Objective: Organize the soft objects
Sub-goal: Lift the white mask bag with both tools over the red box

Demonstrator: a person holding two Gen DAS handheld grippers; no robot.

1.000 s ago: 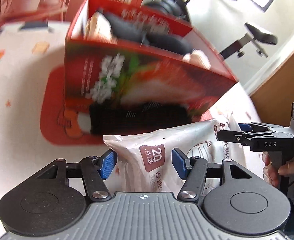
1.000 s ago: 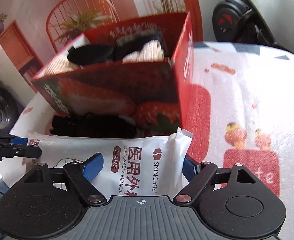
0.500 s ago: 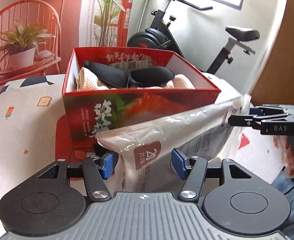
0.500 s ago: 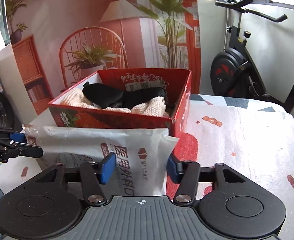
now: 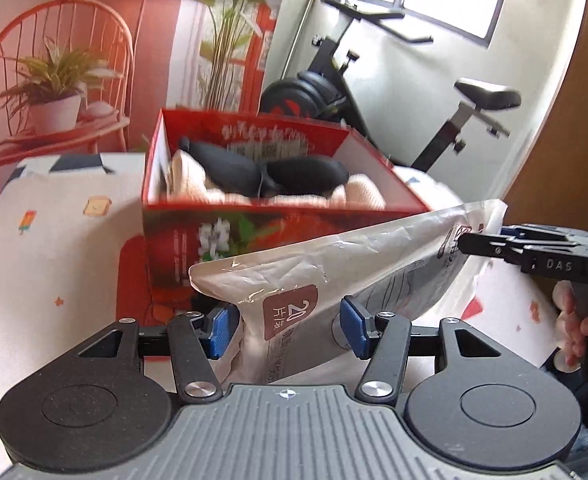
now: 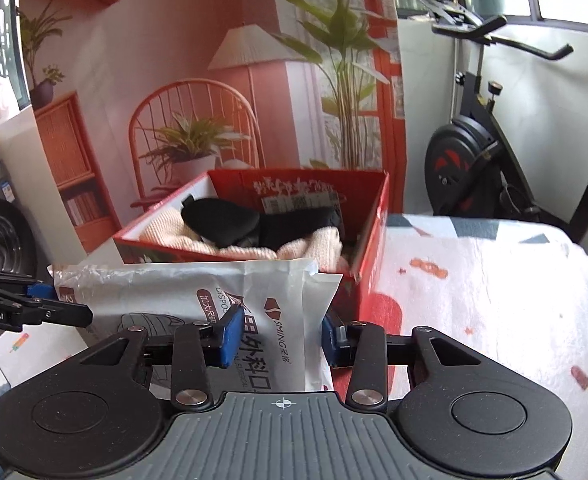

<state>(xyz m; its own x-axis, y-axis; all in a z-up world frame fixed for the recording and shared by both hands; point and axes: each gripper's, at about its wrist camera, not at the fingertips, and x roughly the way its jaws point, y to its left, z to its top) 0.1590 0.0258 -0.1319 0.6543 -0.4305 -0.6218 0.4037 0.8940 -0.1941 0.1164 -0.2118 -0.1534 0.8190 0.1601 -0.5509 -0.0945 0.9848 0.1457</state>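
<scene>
A white cloth with small printed cartoons [image 6: 494, 300] covers the table (exercise bike [image 6: 490, 152] behind). The red strawberry-print cardboard box [image 6: 370, 240] sits mid-table. Left gripper [image 5: 282, 330] and right gripper [image 6: 280, 336] each clamp an end of the white plastic mask packet [image 6: 198, 292], held above the table's near edge.

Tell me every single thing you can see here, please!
White plastic pack of masks: one, held between both grippers, before the box.
Red cardboard box: one, on the table.
Black soft items: two, inside the box.
Cream knitted items: several, inside the box.
White patterned tablecloth: one, covering the table.
Black exercise bike: one, behind the table.
Left gripper: black, blue pads, gripping the pack.
Right gripper: likewise.
</scene>
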